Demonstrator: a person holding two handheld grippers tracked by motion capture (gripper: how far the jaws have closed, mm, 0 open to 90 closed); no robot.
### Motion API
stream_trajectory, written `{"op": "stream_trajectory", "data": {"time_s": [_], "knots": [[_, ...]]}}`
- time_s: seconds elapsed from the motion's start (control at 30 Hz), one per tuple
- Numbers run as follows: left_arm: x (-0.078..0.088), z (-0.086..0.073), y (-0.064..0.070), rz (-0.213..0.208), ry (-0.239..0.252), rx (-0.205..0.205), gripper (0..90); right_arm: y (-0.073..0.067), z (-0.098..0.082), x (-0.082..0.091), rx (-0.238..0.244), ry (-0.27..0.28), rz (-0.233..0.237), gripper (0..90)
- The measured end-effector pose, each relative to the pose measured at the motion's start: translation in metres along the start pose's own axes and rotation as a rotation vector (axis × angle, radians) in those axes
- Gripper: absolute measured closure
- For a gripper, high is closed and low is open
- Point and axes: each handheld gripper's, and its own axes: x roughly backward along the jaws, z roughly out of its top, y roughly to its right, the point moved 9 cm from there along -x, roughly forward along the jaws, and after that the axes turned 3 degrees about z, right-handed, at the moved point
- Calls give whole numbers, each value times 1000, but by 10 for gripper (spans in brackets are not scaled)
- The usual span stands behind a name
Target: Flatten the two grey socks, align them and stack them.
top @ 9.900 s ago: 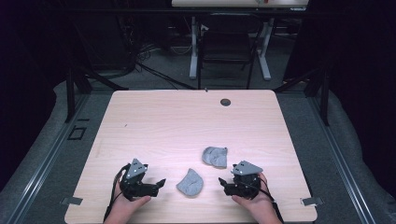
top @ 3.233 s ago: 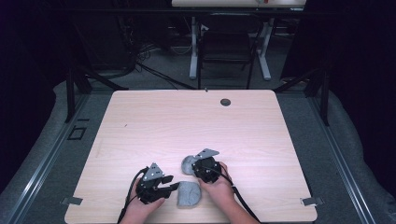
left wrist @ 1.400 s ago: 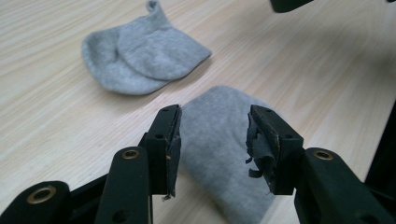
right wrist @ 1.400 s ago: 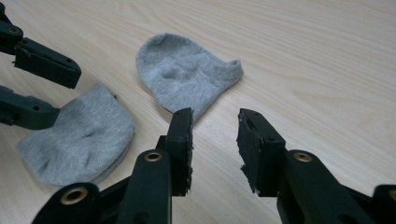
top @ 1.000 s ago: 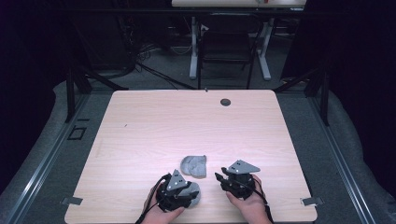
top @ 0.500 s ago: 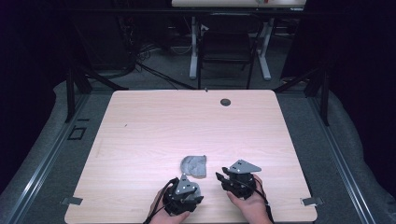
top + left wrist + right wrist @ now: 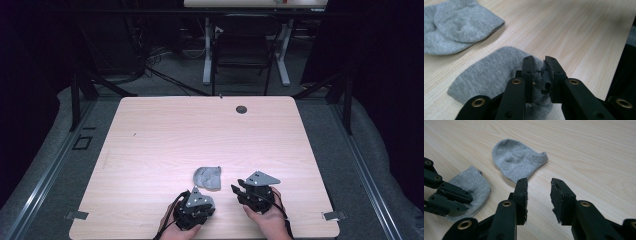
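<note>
Two small grey socks lie on the wooden table point(image 7: 160, 135). The far sock point(image 7: 208, 177) point(image 7: 519, 165) point(image 7: 456, 27) lies folded, just ahead of both grippers. My left gripper point(image 7: 199, 210) point(image 7: 539, 67) covers the near sock point(image 7: 491, 75) point(image 7: 472, 187) close to the table's front edge. Its jaws have just been closing and now pinch a fold of that sock's edge. My right gripper point(image 7: 239, 192) point(image 7: 539, 195) stands open over bare wood to the right of the socks, nothing between its fingers.
A dark round grommet hole point(image 7: 241, 109) sits near the table's far edge. The front edge lies right under both hands. A chair and desk legs stand on the floor beyond the table.
My left gripper has shifted slightly right over the near sock, now hiding it from above, and its jaws have closed on the fabric. The right gripper has stayed put.
</note>
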Motion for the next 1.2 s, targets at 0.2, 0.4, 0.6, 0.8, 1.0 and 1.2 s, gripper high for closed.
{"op": "stream_trajectory", "data": {"time_s": [0.2, 0.4, 0.6, 0.8, 1.0, 1.2], "knots": [[7, 3, -2, -6, 16, 12, 854, -5, -3, -3, 15, -18, 14, 665], [18, 9, -6, 0, 51, 18, 864, -12, -7, -9, 26, -43, 40, 659], [27, 11, -9, 5, 81, 26, 865, -32, -13, -18, 88, -82, 104, 748], [33, 14, -12, 13, 104, 25, 867, -53, -20, -28, 139, -136, 160, 890], [36, 15, -12, 13, 118, 28, 868, -67, -21, -34, 156, -148, 200, 897], [39, 17, -13, 13, 129, 25, 868, -75, -23, -40, 164, -160, 221, 897]]}}
